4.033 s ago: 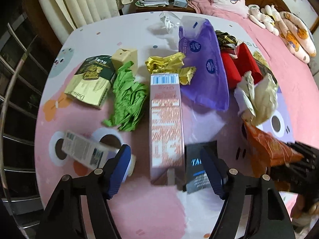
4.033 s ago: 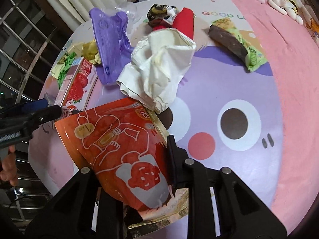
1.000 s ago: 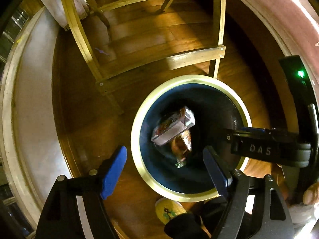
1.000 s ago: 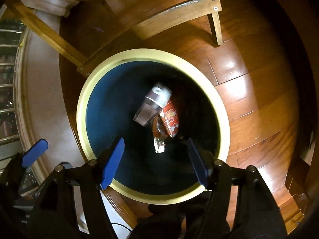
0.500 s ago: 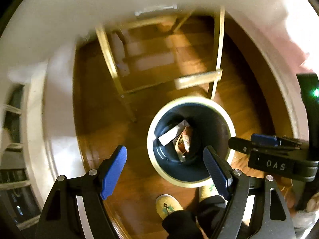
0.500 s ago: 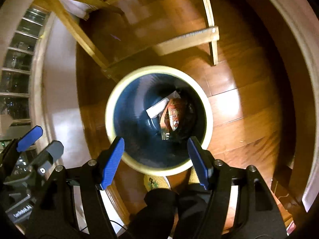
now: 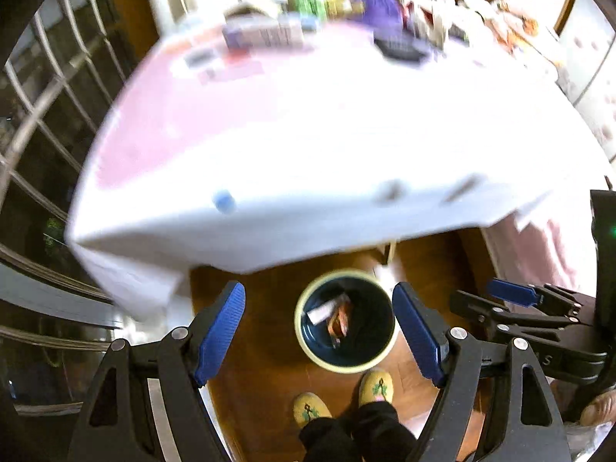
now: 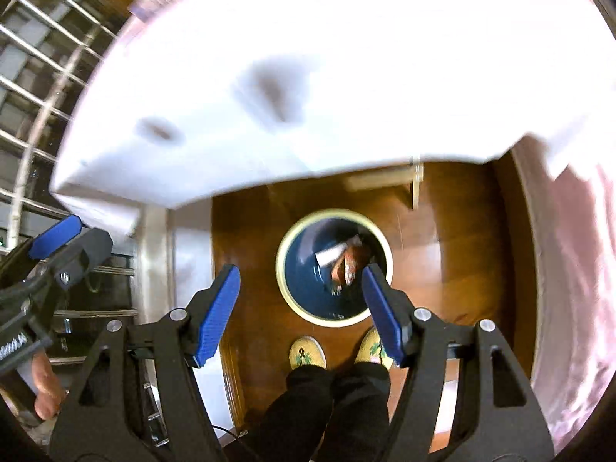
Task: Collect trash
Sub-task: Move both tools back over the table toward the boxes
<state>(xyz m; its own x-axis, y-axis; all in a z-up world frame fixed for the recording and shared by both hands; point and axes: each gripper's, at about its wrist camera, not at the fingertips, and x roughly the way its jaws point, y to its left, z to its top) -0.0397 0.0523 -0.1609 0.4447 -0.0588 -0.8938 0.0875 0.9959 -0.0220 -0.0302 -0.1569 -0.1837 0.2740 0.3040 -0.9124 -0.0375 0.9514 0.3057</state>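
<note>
Because the carton [image 7: 321, 312] and orange wrapper [image 7: 340, 321] already lie in the bin [image 7: 308, 340], both the left gripper [image 7: 319, 337] and right gripper [image 8: 300, 306] hang wide and empty above it.

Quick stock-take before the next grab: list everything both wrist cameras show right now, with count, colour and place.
Round dark-blue bin with cream rim: 1, on the wood floor by the feet.
Trash in bin: a white carton and an orange snack bag, at the bottom.
White-and-pink covered table: 1, above the bin.
Blurred trash pile: count unclear, mixed colours, far side of the table.
Brown wood floor: under everything.
Metal window grille: left edge.
Yellow slippers: 2, below the bin.
Left gripper: blue pads, jaws open, empty.
Right gripper: blue pads, jaws open, empty.
</note>
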